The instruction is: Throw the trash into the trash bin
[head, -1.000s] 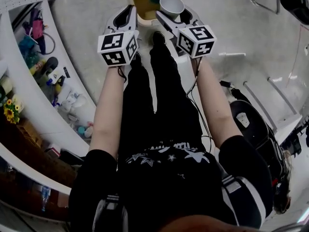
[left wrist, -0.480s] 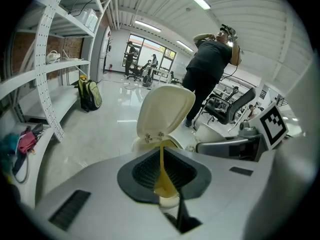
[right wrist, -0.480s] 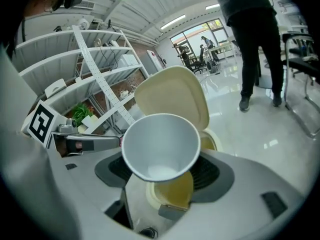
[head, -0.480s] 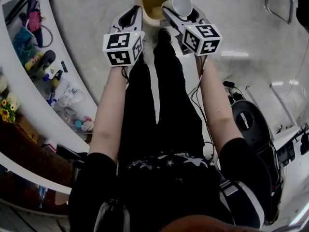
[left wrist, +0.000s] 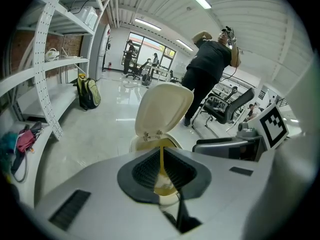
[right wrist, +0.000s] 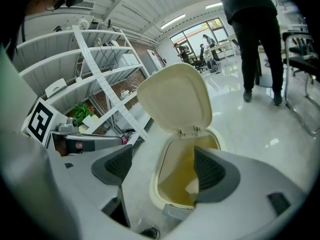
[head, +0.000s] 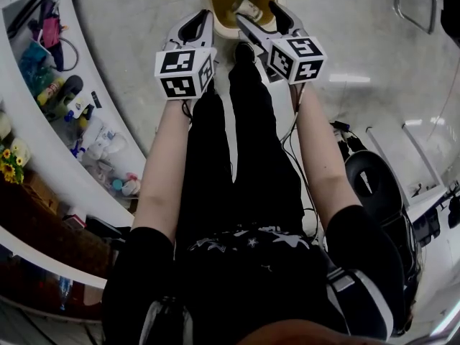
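Observation:
The cream trash bin [head: 224, 30] stands on the floor at the top of the head view with its lid [right wrist: 175, 101] up. A white paper cup [head: 249, 8] lies inside on the yellow liner, and it shows as a white patch [right wrist: 192, 186] in the right gripper view. My right gripper [head: 259, 14] hangs over the bin's mouth. Its jaws are opening and nothing is between them. My left gripper [head: 195, 16] is beside the bin's left rim, shut and empty. Through the thin slit between its pads [left wrist: 150, 170] I see the bin [left wrist: 145, 143].
Curved white shelving [head: 65, 99] with clutter runs along the left. A round black device [head: 370, 182] and cables lie on the floor to the right. Beyond the bin a person [left wrist: 207, 69] stands next to an office chair [left wrist: 227, 106]. A backpack [left wrist: 88, 93] leans by the shelves.
The cup was held in my right gripper above the bin. It has been let go and lies inside, and the right jaws are wider apart. Both grippers sank toward the bin.

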`<state>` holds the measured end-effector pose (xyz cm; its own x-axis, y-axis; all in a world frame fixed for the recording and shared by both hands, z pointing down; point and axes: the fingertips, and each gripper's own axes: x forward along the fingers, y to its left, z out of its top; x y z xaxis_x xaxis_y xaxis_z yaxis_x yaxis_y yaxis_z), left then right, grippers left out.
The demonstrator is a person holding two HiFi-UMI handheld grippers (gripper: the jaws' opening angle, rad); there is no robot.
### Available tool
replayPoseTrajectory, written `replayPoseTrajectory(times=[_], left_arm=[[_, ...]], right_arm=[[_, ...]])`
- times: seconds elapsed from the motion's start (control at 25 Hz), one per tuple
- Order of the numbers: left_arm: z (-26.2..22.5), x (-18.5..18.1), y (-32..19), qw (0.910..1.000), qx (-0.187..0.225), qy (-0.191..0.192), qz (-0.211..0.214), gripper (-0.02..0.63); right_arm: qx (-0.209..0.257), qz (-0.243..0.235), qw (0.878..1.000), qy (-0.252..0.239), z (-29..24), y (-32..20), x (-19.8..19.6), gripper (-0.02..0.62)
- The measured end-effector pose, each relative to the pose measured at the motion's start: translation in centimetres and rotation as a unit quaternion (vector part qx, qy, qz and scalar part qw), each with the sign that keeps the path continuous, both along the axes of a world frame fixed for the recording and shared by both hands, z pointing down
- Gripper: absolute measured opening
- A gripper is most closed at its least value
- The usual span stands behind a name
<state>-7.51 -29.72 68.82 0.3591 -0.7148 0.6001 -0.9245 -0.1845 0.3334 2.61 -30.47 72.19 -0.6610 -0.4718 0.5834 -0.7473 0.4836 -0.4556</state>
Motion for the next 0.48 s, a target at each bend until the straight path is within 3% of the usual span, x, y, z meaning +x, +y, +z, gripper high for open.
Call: replayPoseTrajectory(times=[0.48], left_arm=[[-2.0, 0.3, 0.5, 0.9999, 0.011, 0.002, 0.014, 0.031]], right_arm=[[0.004, 0.01, 1.0, 0.003, -2.0, 1.0, 0.5, 0.374]])
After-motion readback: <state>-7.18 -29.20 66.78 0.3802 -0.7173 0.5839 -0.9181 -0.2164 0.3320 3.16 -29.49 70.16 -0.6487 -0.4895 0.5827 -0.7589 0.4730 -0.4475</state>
